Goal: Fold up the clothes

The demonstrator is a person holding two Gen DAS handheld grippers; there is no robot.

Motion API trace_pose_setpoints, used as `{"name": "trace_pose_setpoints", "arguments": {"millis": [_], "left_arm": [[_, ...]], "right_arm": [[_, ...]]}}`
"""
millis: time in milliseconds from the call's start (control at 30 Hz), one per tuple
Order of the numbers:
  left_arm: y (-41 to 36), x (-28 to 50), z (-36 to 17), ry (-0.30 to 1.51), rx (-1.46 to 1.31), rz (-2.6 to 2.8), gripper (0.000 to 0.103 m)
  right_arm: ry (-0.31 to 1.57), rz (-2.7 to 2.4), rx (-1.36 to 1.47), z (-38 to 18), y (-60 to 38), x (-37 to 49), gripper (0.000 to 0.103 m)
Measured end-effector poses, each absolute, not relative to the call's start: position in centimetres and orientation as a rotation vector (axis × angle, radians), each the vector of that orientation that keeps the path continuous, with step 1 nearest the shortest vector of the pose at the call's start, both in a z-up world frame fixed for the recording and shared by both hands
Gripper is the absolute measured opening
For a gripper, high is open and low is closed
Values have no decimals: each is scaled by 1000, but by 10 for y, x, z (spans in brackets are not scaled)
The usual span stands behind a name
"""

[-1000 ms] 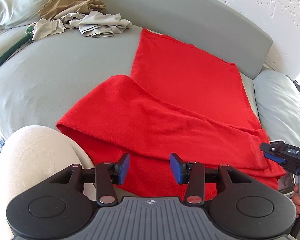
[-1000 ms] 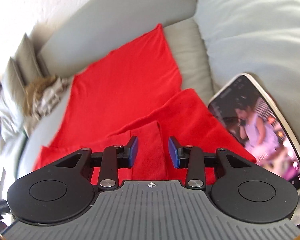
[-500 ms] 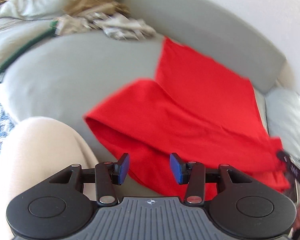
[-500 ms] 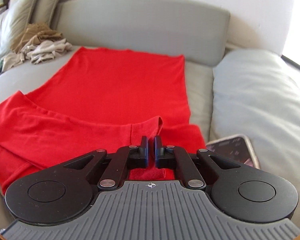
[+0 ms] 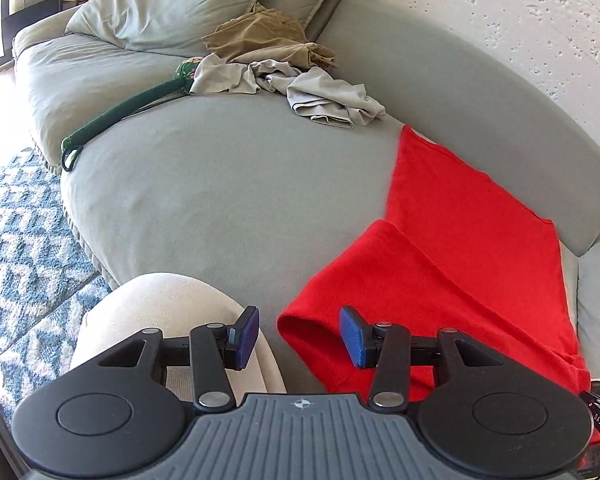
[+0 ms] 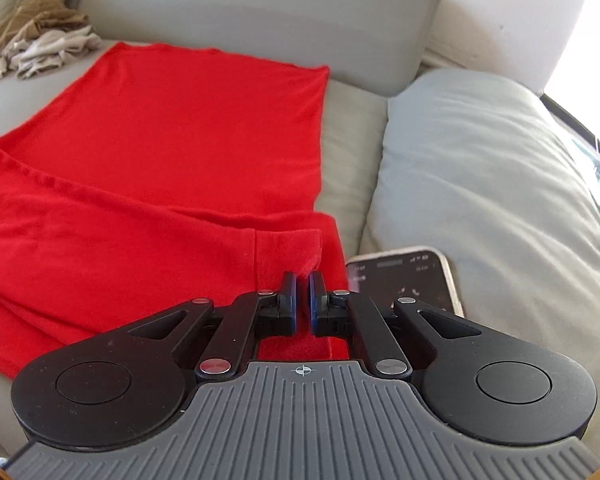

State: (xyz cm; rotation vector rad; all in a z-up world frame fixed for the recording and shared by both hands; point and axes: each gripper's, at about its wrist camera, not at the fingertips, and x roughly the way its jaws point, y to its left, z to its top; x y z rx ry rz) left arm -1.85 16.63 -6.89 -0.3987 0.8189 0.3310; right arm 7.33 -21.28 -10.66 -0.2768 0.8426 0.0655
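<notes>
**Red garment half folded on the grey sofa**

A red garment (image 6: pixel 172 152) of soft, matte knit lies across the sofa seat (image 5: pixel 220 200), its far part spread flat as a long rectangle up to the backrest, its near part doubled over in a thick, rounded fold. A stitched hem runs along the folded layer in the right wrist view.

The right tongs (image 6: pixel 302 300) have just been closing and stand almost clenched, blue pads a sliver apart, at a raised edge of the red cloth; whether cloth sits between the pads cannot be told, since the black fingers cover that spot. The left tongs (image 5: pixel 296 338) stand released, nothing between the blue pads (image 5: pixel 352 338), above the rounded end of the fold and beside a knee in pale ribbed fabric (image 5: pixel 172 312).

The sofa is upholstered in smooth grey-green fabric, with a curved backrest and plump, creased cushions (image 6: pixel 480 184). A crumpled heap of tan and pale grey clothes (image 5: pixel 284 68) lies at the far end, next to a green rope-like cord (image 5: pixel 128 108). A phone (image 6: pixel 404 280) with a lit screen lies just beside the red cloth; its screen is too blurred to read. A blue-and-white patterned rug (image 5: pixel 24 248) covers the floor, and the wall is rough white plaster.
</notes>
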Motion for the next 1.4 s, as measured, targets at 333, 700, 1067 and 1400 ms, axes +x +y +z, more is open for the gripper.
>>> {"name": "trace_pose_setpoints", "arguments": {"millis": [333,700,1067,1400], "left_arm": [[145,-8,-76,835,-312,195,46],[104,59,-94,737,-102,89,24],[162,100,-119,855,-269,257,38],[106,-3,-91,842,-109,-34,44]], "right_arm": [[768,16,95,-75,-259,47,31],[816,125,297,-97,-259,67,13],[875,147,464,-129,-262,102,1],[764,135,370,-89,-272,2,24]]}}
